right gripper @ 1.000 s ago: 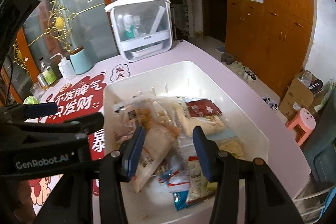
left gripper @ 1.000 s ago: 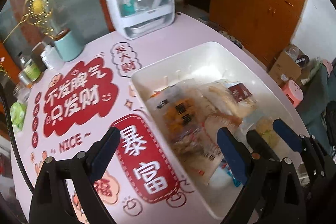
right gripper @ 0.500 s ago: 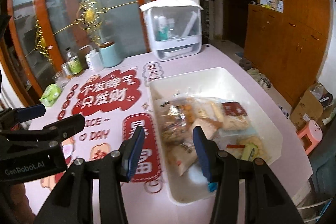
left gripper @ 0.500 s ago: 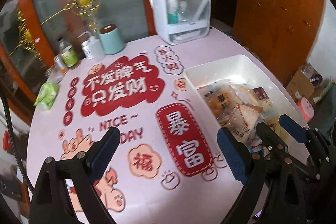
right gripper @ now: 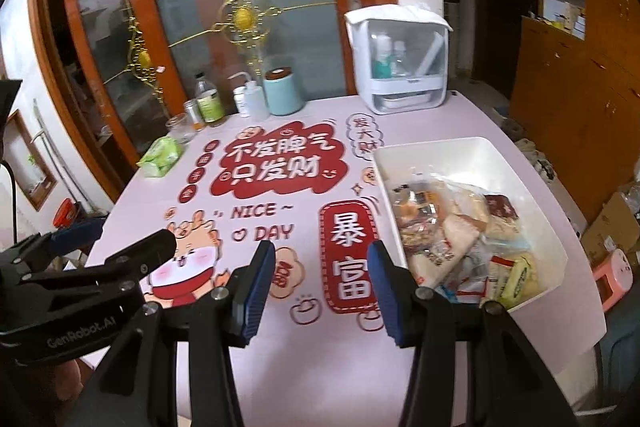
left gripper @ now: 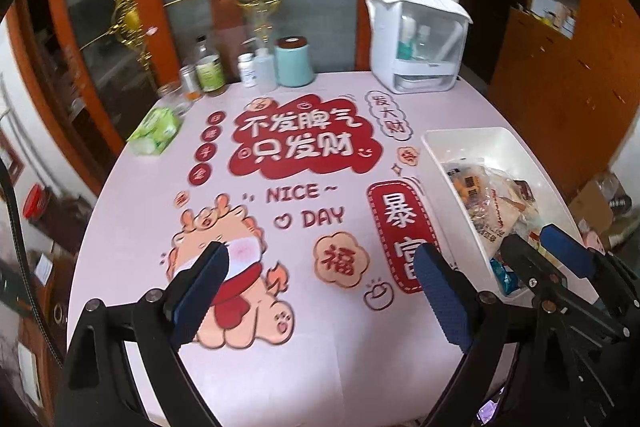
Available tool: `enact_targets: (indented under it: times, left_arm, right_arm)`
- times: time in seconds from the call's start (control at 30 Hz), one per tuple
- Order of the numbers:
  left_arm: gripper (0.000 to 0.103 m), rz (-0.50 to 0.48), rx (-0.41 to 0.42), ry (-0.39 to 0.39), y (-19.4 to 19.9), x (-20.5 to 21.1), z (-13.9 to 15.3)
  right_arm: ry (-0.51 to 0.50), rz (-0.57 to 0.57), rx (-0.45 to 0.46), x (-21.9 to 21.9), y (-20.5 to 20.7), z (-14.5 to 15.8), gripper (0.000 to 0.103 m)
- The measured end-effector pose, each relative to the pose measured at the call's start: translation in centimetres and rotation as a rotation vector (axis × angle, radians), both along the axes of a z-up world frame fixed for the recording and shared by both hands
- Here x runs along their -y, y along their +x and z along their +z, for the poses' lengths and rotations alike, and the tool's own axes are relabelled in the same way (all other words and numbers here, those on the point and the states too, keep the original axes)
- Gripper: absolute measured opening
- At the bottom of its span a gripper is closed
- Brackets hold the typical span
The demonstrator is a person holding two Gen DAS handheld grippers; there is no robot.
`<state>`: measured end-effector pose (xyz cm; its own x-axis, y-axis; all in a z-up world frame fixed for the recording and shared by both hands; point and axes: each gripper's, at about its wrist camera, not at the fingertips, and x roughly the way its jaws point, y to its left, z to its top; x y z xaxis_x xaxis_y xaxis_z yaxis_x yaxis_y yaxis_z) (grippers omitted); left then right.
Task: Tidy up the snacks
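A: Where are the snacks?

B: The crinkly plastic snack packets [right gripper: 448,231] lie heaped in a white, smooth-walled rectangular bin [right gripper: 436,151] at the tabletop's [left gripper: 320,347] right edge.

A: And the tools?

B: The left tool [left gripper: 320,291] hangs over the glossy pink printed surface, its ribbed blue pads spread wide, nothing between them. The right tool [right gripper: 322,283] stands partly open near the bin's near left corner, also empty.

A: The far edge?

B: A boxy white dispenser [right gripper: 398,59], a teal cylinder [right gripper: 282,91], bottles.
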<state>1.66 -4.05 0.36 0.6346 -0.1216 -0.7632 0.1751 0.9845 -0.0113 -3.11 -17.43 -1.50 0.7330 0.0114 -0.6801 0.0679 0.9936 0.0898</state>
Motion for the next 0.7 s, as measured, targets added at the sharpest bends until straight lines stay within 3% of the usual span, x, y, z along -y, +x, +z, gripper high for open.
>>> enact_targets:
  times: [0.27, 0.7]
  left_arm:
    - [0.093, 0.059, -0.006, -0.012, -2.0, -3.3, 0.4]
    - [0.093, 0.067, -0.014, 0.005, -3.2, -4.0, 0.5]
  right_arm:
    - [0.013, 0.032, 0.004, -2.2, -1.5, 0.7, 0.049]
    - [0.017, 0.023, -0.010, -2.8, -2.2, 1.0, 0.049]
